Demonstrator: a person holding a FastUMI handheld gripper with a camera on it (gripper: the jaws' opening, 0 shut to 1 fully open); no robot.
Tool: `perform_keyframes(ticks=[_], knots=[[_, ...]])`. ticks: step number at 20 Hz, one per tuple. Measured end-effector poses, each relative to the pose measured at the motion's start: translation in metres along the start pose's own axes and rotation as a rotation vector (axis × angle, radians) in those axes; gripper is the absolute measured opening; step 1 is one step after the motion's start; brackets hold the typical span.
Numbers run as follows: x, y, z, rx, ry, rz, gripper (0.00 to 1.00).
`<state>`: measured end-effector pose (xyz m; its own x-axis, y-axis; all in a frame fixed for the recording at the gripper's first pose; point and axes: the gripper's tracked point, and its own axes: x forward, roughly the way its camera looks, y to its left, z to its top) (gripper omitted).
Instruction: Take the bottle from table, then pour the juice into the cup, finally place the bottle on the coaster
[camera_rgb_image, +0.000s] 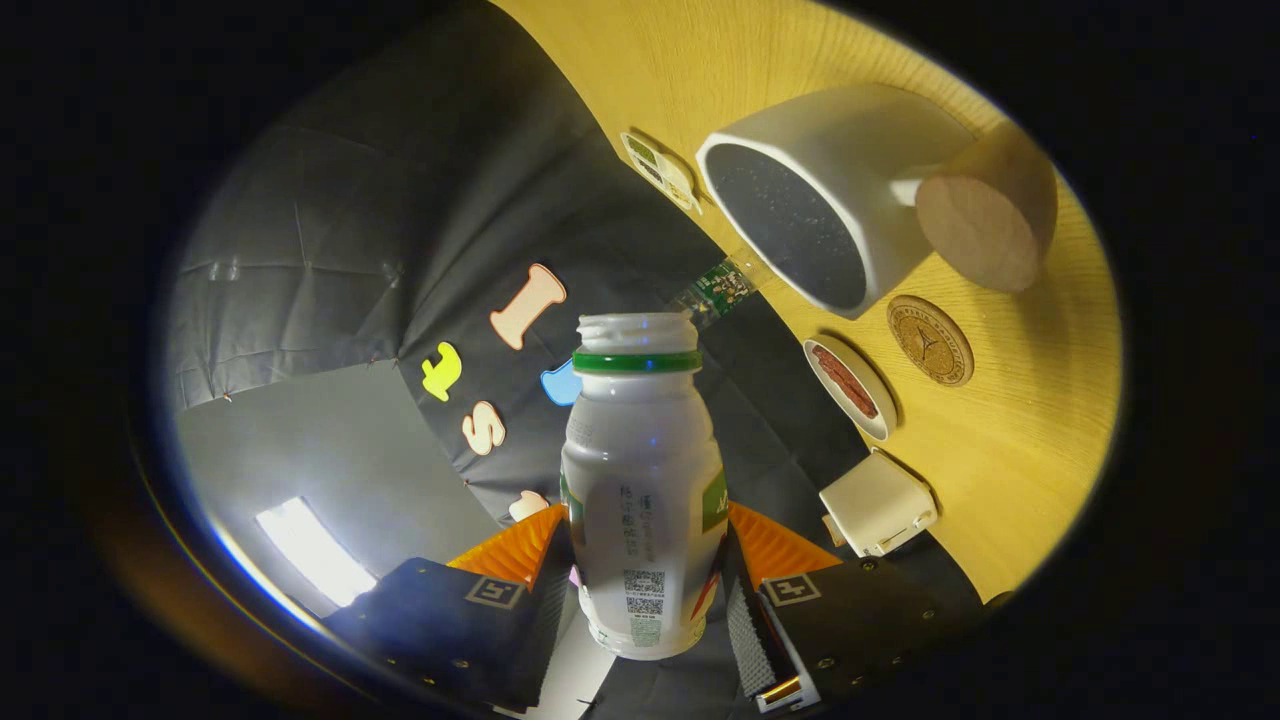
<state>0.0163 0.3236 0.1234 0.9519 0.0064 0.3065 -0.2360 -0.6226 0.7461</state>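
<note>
Gripper: the gripper has both fingers pressed against the sides of the bottle, so the jaws are clamped on it, one finger on each side of its lower body.
Bottle: the bottle is a pale plastic one with a green ring under the threaded neck and no cap on. It sits right between the fingers, mouth pointing away along them.
Tilt: the whole view is rolled hard, so the wooden table runs up one side and the bottle looks tipped well off upright relative to it.
Cup: the cup is a white mug with a dark speckled inside and a round wooden handle, standing on the table beyond the bottle's mouth and off to the right. Can't tell if there's any juice in it.
Coaster: the coaster is a small round brown disc with a stamped pattern, lying flat just beside the cup.
Other stuff: a small white dish with something reddish-brown in it sits next to the coaster, and a white boxy item is near the table edge, closer to the right finger.
</note>
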Motion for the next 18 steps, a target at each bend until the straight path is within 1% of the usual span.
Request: perform_keyframes(ticks=[5,7,11,15,18], knots=[[0.002,0.002,0.0,-0.014,-0.002,0.009,0.71],[0.003,-0.002,-0.003,-0.086,0.009,-0.007,0.71],[0.005,-0.019,-0.008,-0.378,0.028,-0.065,0.71],[0.007,-0.024,-0.015,-0.67,0.046,-0.082,0.71],[0.012,-0.044,-0.017,-0.943,0.076,-0.15,0.71]])
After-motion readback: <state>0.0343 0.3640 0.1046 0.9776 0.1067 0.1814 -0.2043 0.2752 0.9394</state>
